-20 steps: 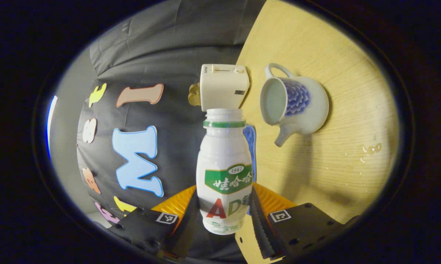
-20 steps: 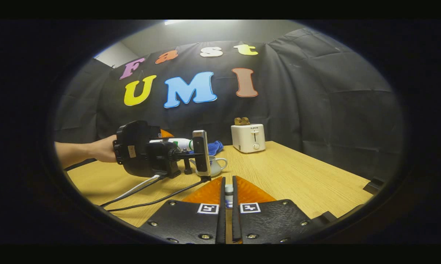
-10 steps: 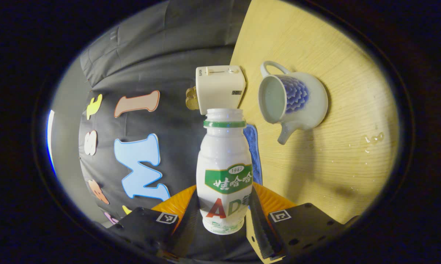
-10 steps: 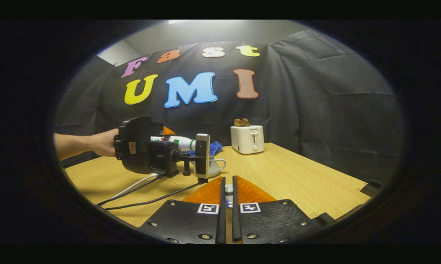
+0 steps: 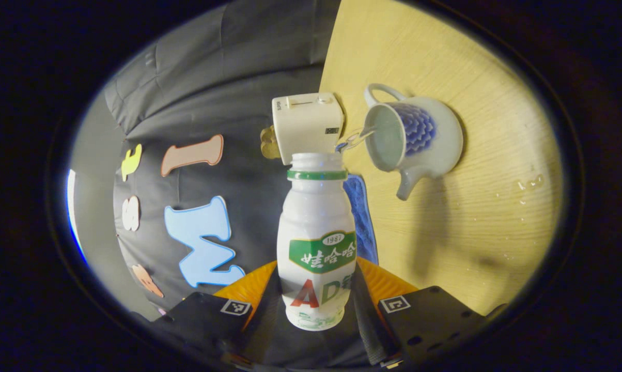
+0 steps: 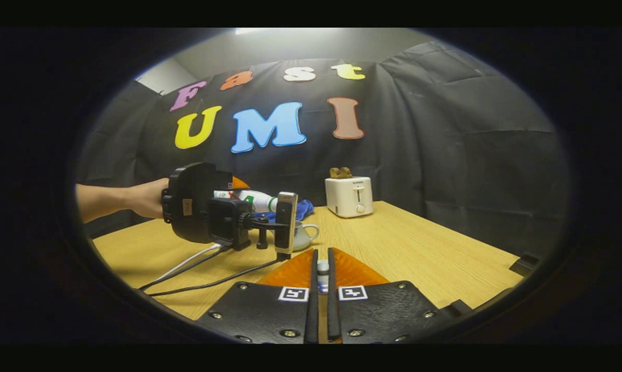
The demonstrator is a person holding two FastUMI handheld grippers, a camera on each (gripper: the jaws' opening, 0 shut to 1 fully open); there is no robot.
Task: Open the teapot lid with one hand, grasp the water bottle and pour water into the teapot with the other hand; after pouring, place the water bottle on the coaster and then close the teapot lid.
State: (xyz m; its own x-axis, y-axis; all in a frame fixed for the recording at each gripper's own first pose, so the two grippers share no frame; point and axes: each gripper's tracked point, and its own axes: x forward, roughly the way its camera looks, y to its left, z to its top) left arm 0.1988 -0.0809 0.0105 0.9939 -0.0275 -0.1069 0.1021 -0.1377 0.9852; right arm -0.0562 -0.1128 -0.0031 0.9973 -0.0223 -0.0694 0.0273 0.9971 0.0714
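**Observer:** What has changed over the last second?

**Operator:** I have tipped the water bottle further, and a stream now runs from its mouth into the open teapot; a second ago nothing was leaving the neck. The toaster and the blue cloth have slid across my left gripper view with that roll.

**Observer:** How are the claws?

**Operator:** My left gripper is clenched on the bottle's lower body, one finger pressing each side. My right gripper stands nearly closed with a small pale thing between its fingers. I judge that to be the teapot lid's knob, but I cannot tell for certain.

**Observer:** Where does the teapot stand?

**Operator:** On the wooden table, lid off, just below the bottle's mouth, with a few spilled drops farther out.

**Observer:** So which step is this?

**Operator:** Pouring, midway I think. Next I need to roll the bottle upright without dribbling, find the coaster, which I cannot pick out here, then bring the lid back.
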